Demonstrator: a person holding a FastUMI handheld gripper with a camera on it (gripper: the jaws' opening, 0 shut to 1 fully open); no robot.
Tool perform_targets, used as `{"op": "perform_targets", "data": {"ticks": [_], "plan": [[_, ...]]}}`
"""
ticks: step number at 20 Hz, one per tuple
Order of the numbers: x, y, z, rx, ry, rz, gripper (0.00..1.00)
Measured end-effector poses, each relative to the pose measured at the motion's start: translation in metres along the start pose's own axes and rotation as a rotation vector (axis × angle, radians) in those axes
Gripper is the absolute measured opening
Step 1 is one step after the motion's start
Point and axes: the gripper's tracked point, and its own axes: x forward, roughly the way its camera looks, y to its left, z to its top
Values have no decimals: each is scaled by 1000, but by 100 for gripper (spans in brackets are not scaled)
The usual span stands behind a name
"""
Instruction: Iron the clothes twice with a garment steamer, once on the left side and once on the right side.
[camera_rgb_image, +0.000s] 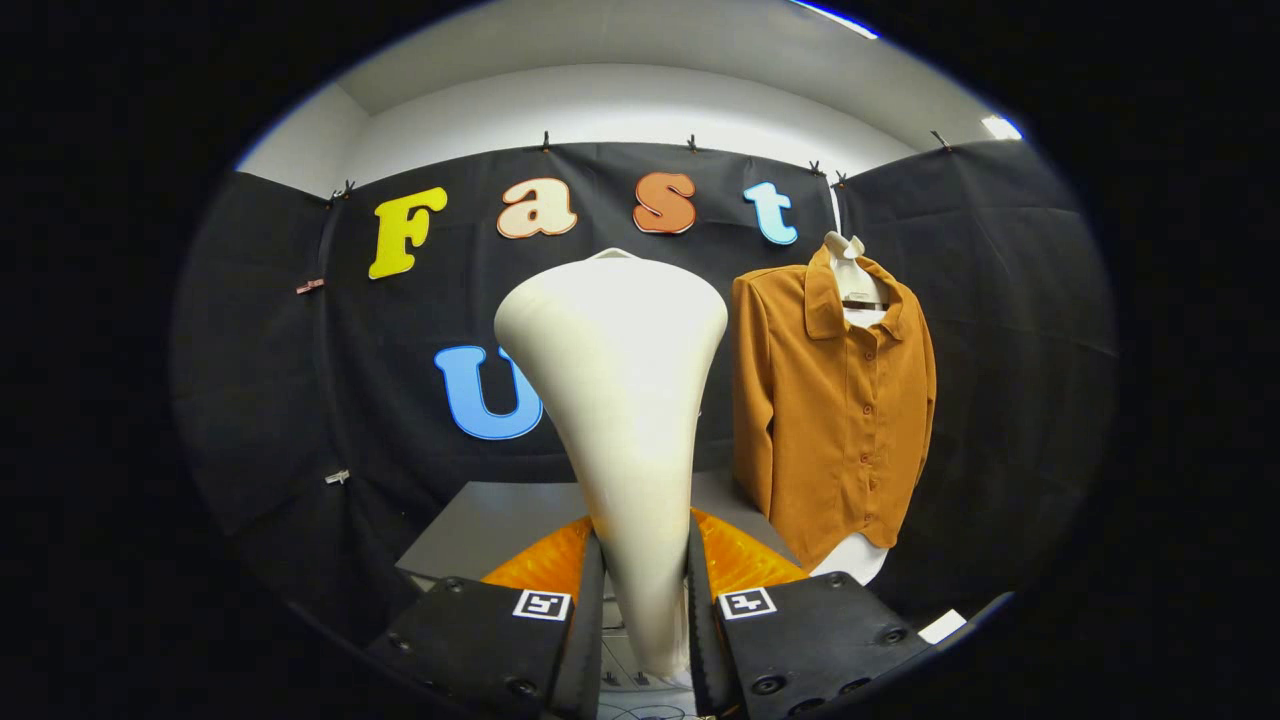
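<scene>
Steamer (620, 400) pinched upright in tool (645, 600), base cut off below; shirt (835, 420) hangs beyond, unobstructed.

The tongs (645, 600) had two broad, flat finger housings, angular in outline; each housing bore a small square black-and-white marker on its inner top corner, nearest the other; round screws dotted the housings' faces farther out from those markers.
</scene>
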Motion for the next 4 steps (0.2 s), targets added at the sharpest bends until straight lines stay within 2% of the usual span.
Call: {"op": "perform_targets", "data": {"ticks": [4], "plan": [[0, 0, 1, 2, -1, 16, 39]]}}
